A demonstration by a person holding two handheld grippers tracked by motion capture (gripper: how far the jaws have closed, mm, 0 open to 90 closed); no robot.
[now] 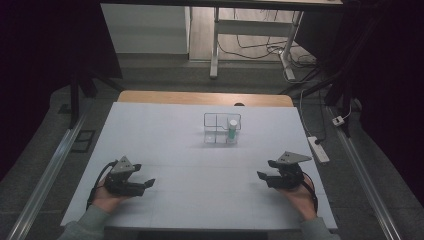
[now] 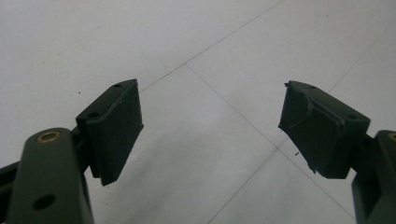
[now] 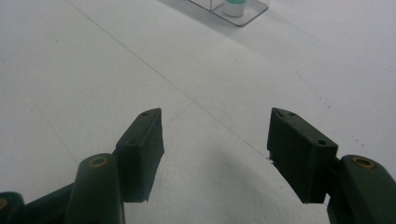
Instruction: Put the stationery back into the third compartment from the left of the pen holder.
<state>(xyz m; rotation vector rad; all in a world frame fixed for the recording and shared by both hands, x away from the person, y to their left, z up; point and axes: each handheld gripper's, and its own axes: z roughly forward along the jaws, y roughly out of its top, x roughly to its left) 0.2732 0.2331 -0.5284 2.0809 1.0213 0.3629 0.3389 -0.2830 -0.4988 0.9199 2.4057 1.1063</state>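
High view: both grippers rest low at the near edge of the white bench (image 1: pixel 165 130), well apart.
Left gripper (image 1: pixel 148 183) jaws spread, nothing between; right gripper (image 1: pixel 261 174) jaws likewise apart and empty; clear divided tray (image 1: pixel 221 129) stands mid-bench farther back, white-and-green bottle (image 1: pixel 232 129) upright in its right compartment.

Two handheld grippers were on the white table (image 1: pixel 200 200): the left gripper (image 1: pixel 148 183) in one hand and the right gripper (image 1: pixel 261 175) in the other, each with two black jaws standing apart with nothing between them. One clear plastic organizer tray (image 1: pixel 222 129) sat toward the far side, divided into several compartments whose exact number could not be told. One small white-and-green bottle (image 1: pixel 233 129) stood in it. One white power strip (image 1: pixel 318 148) lay on the floor to the right.
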